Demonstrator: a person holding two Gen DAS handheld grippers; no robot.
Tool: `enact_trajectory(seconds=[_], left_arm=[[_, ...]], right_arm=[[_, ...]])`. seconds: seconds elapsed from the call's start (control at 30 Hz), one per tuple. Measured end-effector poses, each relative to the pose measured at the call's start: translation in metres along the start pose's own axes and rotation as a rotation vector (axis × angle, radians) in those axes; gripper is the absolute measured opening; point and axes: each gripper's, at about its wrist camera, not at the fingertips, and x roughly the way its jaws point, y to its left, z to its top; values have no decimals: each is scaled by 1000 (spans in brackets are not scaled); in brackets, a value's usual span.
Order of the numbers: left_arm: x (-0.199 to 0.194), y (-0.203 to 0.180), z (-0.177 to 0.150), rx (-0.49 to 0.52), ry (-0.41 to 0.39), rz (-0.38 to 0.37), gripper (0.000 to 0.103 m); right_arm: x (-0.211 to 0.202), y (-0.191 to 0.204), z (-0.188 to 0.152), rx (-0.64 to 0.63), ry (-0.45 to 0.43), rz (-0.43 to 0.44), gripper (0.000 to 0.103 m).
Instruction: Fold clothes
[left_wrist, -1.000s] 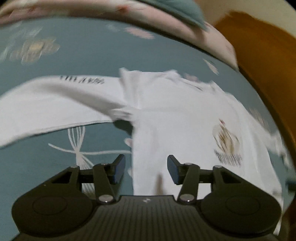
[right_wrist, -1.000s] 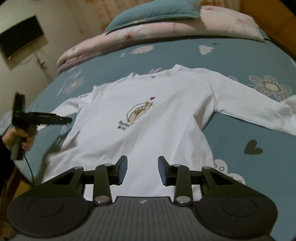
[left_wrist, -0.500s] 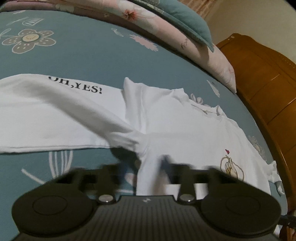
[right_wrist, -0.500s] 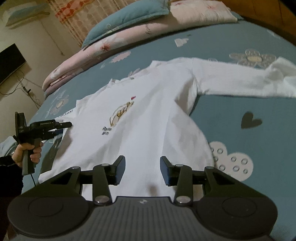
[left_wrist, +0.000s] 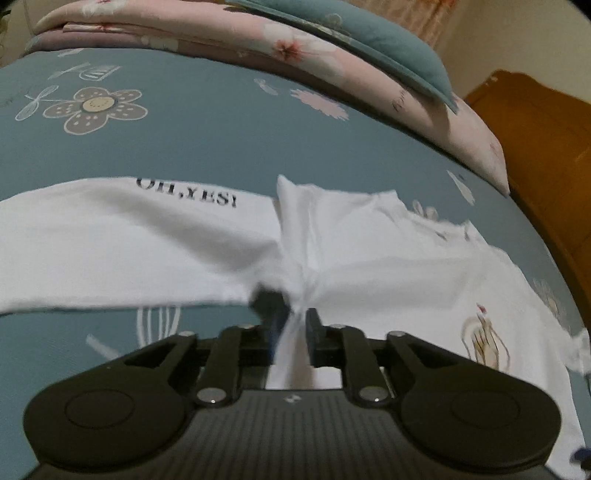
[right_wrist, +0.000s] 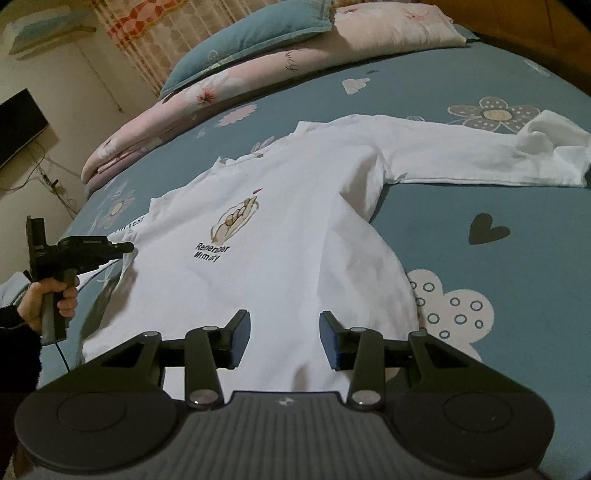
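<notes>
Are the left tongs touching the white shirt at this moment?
Touching. In the left wrist view the left tongs are shut on a bunched fold of the white long-sleeved shirt near the armpit seam, with fabric pinched between both pads.

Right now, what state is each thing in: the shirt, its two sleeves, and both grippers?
Shirt: lying front up on the bed, body spread, not yet folded.
Sleeve with lettering: stretched out sideways on the bed.
Other sleeve: stretched out, cuff end rumpled.
Left gripper: shut on a pinch of shirt near the armpit.
Right gripper: open, over the hem, holding nothing.
</notes>
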Motion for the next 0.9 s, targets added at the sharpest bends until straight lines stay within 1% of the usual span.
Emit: enact_trajectory(seconds=[0.07,0.13,0.17,0.23,0.3,0.43,0.5,0.6,0.7,0.73,0.8,0.9], left_arm=[[-21,4,-11,-27,6,-25,28],[-43,9,-23,-53,12,-50,40],[-54,11,-29,-66,15,-62,42],[-75,16,-44,-96,36,-89,43],[-93,19,-62,-102,76,-106,44],[-111,16,-89,-15,141,-88,45],[-110,17,-98,27,171,-83,45],[-105,22,-109,43,221,-72,45],[-103,23,-121,28,284,-126,45],[-105,23,-124,41,284,-140,45],[-108,21,-128,66,282,-142,45],[-111,27,-132,40,283,-164,42]], right_arm=[[-4,3,-2,-12,-5,0,46],[-7,4,-4,-15,-10,12,46],[-9,4,-5,-16,-13,17,46],[-11,7,-6,-18,-17,33,46],[-14,10,-8,-23,-20,50,47],[-20,16,-13,-36,-29,74,47],[-25,19,-14,-41,-35,80,47],[-33,23,-17,-50,-44,88,47],[-43,24,-19,-57,-57,90,48],[-46,24,-19,-58,-62,88,49],[-51,21,-19,-56,-72,82,50],[-53,19,-20,-50,-75,84,50]])
